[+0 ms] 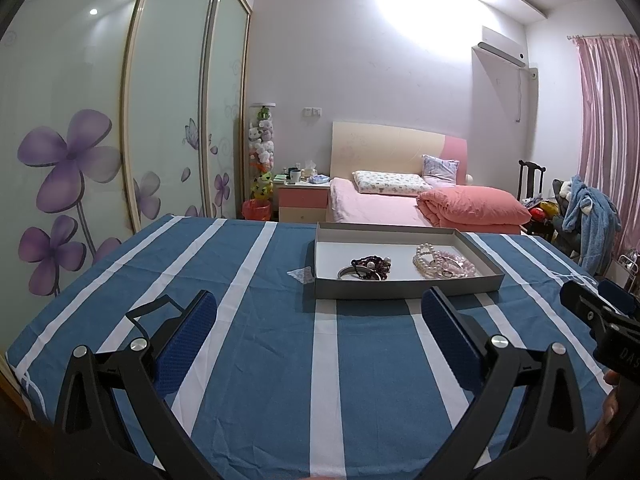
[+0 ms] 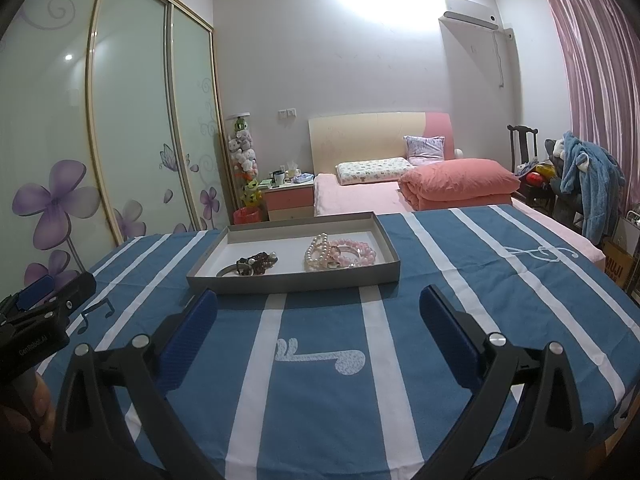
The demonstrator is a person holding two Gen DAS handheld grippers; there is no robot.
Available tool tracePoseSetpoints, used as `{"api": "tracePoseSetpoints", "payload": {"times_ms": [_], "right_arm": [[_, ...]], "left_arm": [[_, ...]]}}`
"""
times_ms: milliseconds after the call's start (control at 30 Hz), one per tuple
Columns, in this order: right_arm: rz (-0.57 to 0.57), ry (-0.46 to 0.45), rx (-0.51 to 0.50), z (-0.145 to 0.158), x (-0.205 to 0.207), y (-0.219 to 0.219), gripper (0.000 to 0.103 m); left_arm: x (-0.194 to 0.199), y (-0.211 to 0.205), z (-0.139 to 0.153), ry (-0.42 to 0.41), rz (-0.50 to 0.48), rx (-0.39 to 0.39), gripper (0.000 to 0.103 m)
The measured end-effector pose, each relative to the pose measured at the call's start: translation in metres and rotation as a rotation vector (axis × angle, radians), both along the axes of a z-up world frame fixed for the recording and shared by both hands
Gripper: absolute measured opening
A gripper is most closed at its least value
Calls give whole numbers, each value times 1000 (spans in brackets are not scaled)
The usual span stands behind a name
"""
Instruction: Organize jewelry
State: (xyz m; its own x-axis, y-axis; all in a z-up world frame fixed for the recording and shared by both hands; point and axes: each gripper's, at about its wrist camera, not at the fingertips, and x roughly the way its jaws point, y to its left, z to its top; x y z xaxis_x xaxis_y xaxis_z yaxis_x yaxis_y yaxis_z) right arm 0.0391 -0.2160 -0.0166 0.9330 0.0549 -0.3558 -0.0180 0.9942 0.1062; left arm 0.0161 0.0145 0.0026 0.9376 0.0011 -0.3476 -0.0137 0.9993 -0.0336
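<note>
Your left gripper (image 1: 320, 304) and right gripper (image 2: 318, 304) both hover level over the striped cloth (image 2: 460, 340), just short of the grey tray (image 2: 296, 278), fingers spread wide and holding nothing. Inside the tray lie dark beads (image 2: 256, 260) and, beside them, pearl and pink bracelets (image 2: 340, 254).

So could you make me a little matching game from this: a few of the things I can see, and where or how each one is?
Things:
1. dark bead cluster
2. pearl and pink bracelets
3. grey tray
4. left hand-held gripper

Place or state:
A. on the striped cloth
B. open, holding nothing
C. right part of the tray
D. left part of the tray

Pairs: 1-D, 2-C, 3-A, 4-B
</note>
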Motion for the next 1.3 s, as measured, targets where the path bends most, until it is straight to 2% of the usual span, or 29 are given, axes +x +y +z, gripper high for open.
{"api": "tracePoseSetpoints", "payload": {"times_ms": [1300], "right_arm": [[0,5,1,1,1,1,99]], "left_arm": [[0,-2,-2,12,-11,3,101]]}}
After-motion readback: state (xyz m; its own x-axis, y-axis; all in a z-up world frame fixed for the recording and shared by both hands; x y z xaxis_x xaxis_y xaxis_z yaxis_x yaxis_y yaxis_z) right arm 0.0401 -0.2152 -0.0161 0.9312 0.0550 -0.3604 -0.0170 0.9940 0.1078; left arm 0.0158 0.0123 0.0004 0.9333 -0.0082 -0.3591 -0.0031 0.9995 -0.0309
